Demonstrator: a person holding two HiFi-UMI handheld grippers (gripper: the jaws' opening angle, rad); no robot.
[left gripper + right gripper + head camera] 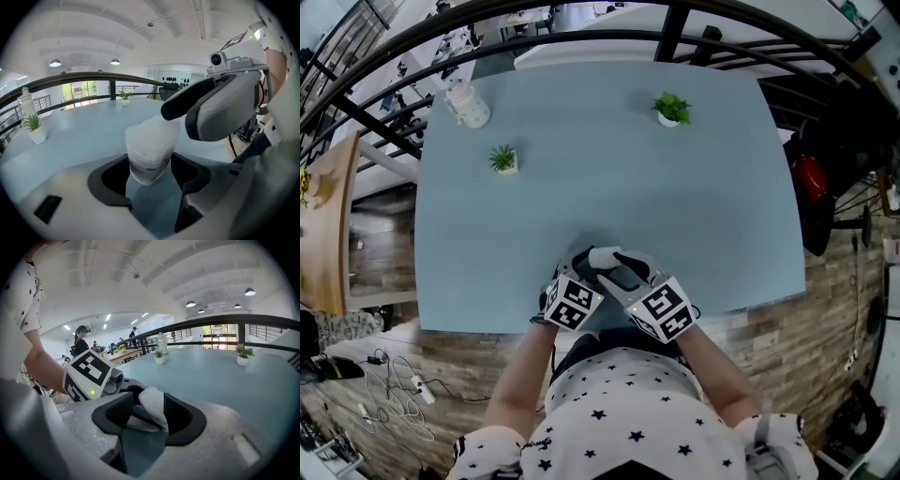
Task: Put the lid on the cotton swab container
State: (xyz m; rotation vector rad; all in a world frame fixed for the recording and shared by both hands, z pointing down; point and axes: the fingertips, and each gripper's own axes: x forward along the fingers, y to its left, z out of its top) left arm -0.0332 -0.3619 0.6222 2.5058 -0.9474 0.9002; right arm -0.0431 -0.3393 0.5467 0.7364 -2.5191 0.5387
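Note:
The translucent cotton swab container (149, 157) stands upright between the dark pads of my left gripper (150, 174), which press on its sides. My right gripper (147, 411) is shut on the white lid (153, 405), held tilted between its pads. In the left gripper view the right gripper's finger (180, 104) reaches in from the right and rests at the container's whitish top. I cannot tell whether the lid is seated. In the head view both grippers, left (579, 268) and right (615, 268), meet close together at the table's near edge (487, 323).
A white bottle (469, 105) stands at the far left of the blue-grey table. Two small potted plants (503, 159) (671, 109) sit further back. A black railing (581, 37) curves behind the table. A person (82, 345) stands far off in the right gripper view.

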